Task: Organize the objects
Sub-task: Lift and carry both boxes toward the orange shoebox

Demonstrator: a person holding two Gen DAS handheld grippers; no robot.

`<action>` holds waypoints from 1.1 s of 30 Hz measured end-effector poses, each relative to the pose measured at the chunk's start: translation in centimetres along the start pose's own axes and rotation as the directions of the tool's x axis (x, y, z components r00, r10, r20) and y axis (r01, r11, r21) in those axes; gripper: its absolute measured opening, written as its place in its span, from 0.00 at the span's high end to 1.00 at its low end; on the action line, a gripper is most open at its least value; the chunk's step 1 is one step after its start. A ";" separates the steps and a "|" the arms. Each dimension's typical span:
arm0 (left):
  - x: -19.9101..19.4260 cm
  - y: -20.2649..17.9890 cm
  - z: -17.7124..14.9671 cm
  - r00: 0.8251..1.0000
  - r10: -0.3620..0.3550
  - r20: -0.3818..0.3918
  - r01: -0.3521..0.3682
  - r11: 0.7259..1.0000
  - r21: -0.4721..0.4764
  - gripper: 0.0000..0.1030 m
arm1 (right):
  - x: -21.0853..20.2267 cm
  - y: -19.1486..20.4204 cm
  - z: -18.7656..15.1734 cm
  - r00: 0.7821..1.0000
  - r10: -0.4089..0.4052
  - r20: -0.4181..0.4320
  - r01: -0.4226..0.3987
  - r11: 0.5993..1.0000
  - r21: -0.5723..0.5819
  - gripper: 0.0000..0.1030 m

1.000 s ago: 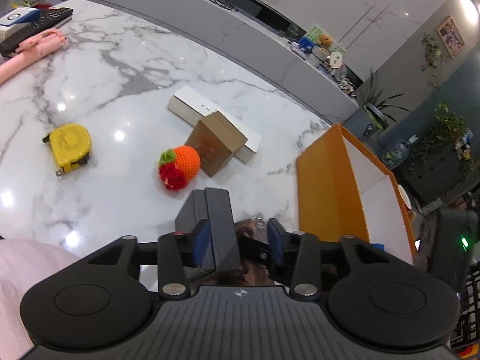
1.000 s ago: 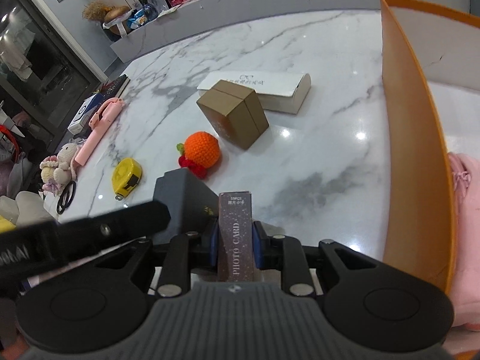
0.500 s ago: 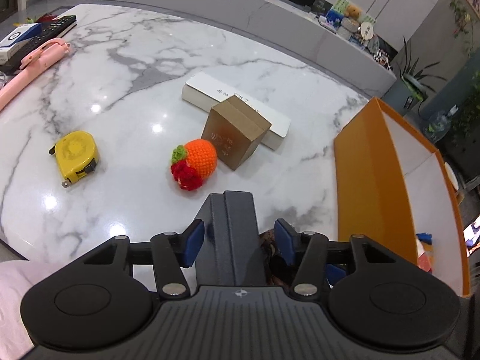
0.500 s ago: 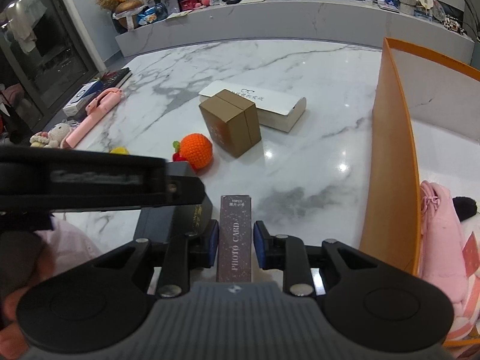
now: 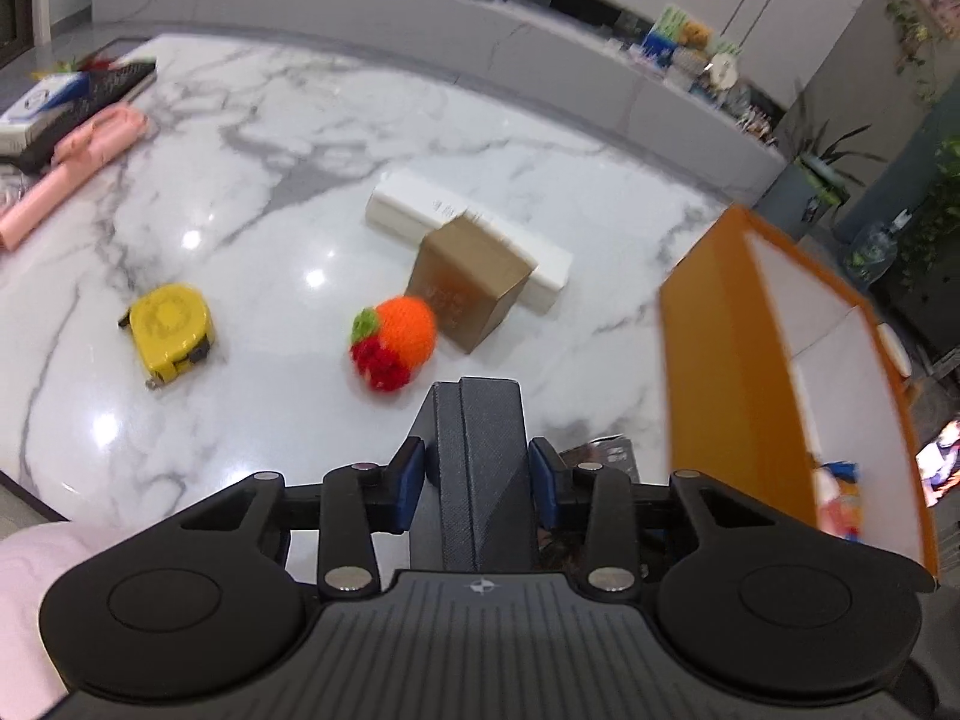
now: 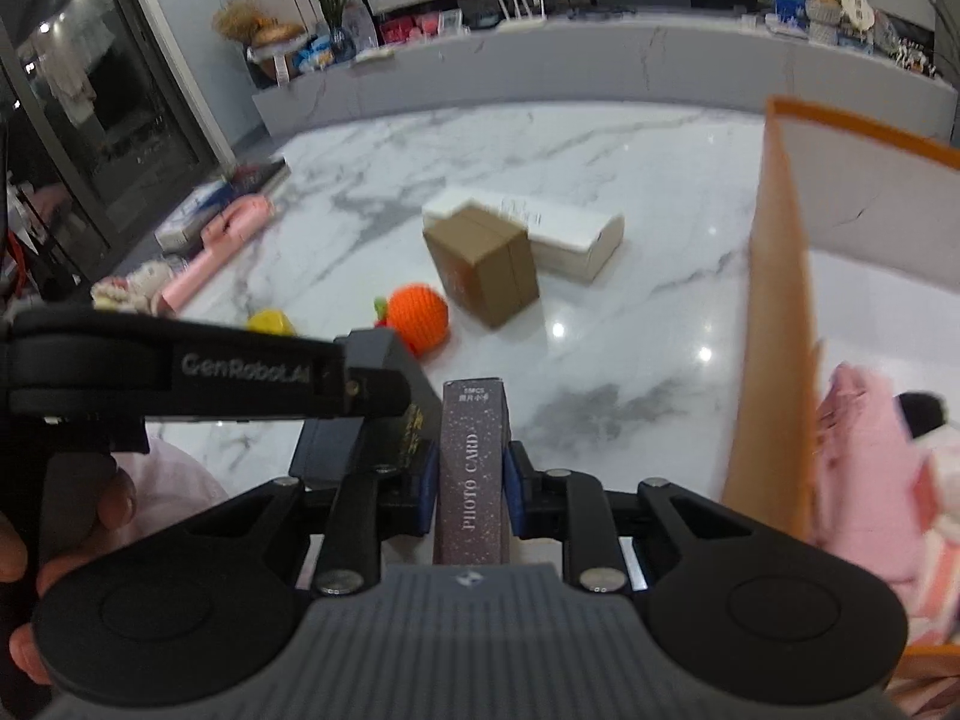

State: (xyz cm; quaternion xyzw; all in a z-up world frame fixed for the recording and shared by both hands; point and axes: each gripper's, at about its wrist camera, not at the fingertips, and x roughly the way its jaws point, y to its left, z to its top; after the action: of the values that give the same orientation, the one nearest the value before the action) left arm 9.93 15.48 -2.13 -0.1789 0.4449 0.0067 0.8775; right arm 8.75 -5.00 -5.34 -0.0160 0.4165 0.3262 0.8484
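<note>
My left gripper (image 5: 477,468) is shut on a dark grey textured box (image 5: 480,450), held above the near table edge. My right gripper (image 6: 471,480) is shut on a slim dark "PHOTO CARD" box (image 6: 474,468). The left gripper and its grey box (image 6: 384,372) show at the left of the right wrist view. On the marble table lie a crocheted orange (image 5: 399,339) (image 6: 417,318), a brown cardboard box (image 5: 471,282) (image 6: 483,264), a white long box (image 5: 420,210) (image 6: 570,234) and a yellow tape measure (image 5: 171,327). An orange bin (image 5: 714,360) (image 6: 774,300) stands at the right.
A pink stick-shaped item (image 5: 66,168) (image 6: 216,246), a remote and books (image 5: 72,90) lie at the table's far left. Pink cloth items (image 6: 870,468) sit inside the bin. A grey counter (image 5: 420,18) runs behind the table.
Both grippers have risen and pulled back slightly, still holding their boxes. The left jaws have closed onto the grey box. The table objects have not moved.
</note>
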 end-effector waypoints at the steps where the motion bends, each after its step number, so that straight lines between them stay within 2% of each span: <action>1: -0.7 -0.4 0.2 1.000 -0.011 0.016 0.011 1.000 0.009 0.59 | -0.7 -0.1 0.1 1.000 -0.001 0.017 0.001 1.000 -0.001 0.77; 5: -3.6 -2.6 1.2 0.995 -0.071 0.071 0.067 0.996 0.059 0.59 | -4.0 -0.7 0.9 0.996 0.001 0.093 -0.001 1.000 0.004 0.77; 10: -5.8 -6.1 2.3 0.986 -0.120 0.113 0.103 0.985 0.141 0.59 | -8.4 -2.1 2.2 0.981 -0.004 0.192 0.001 1.000 0.019 0.77; 15: -6.8 -10.3 3.2 0.975 -0.178 0.134 0.142 0.960 0.239 0.59 | -12.4 -4.1 3.5 0.962 -0.032 0.271 0.025 0.999 0.030 0.77; 18: -6.4 -12.8 3.7 0.966 -0.227 0.120 0.186 0.941 0.283 0.59 | -14.3 -5.7 4.1 0.953 -0.072 0.294 0.067 0.997 0.028 0.77; 22: -4.6 -16.0 3.9 0.952 -0.296 0.079 0.256 0.910 0.326 0.59 | -16.0 -8.7 5.2 0.951 -0.114 0.287 0.108 0.993 0.037 0.77; 26: -1.0 -18.7 4.3 0.936 -0.353 0.000 0.333 0.885 0.326 0.59 | -16.2 -13.0 6.6 0.956 -0.182 0.232 0.168 0.983 0.079 0.77; 29: 2.2 -20.6 4.7 0.936 -0.351 -0.030 0.341 0.882 0.326 0.59 | -14.7 -16.5 7.3 0.953 -0.252 0.167 0.236 0.966 0.106 0.77; 33: 6.9 -22.4 5.3 0.937 -0.342 -0.075 0.348 0.890 0.294 0.59 | -12.3 -20.6 7.4 0.951 -0.290 0.110 0.275 0.953 0.127 0.77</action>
State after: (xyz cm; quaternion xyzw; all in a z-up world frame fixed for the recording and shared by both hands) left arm 22.06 -4.75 2.25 -0.1187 0.4113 -0.2193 0.8767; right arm 20.12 -25.64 3.27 -0.0077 0.3723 0.1781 0.9108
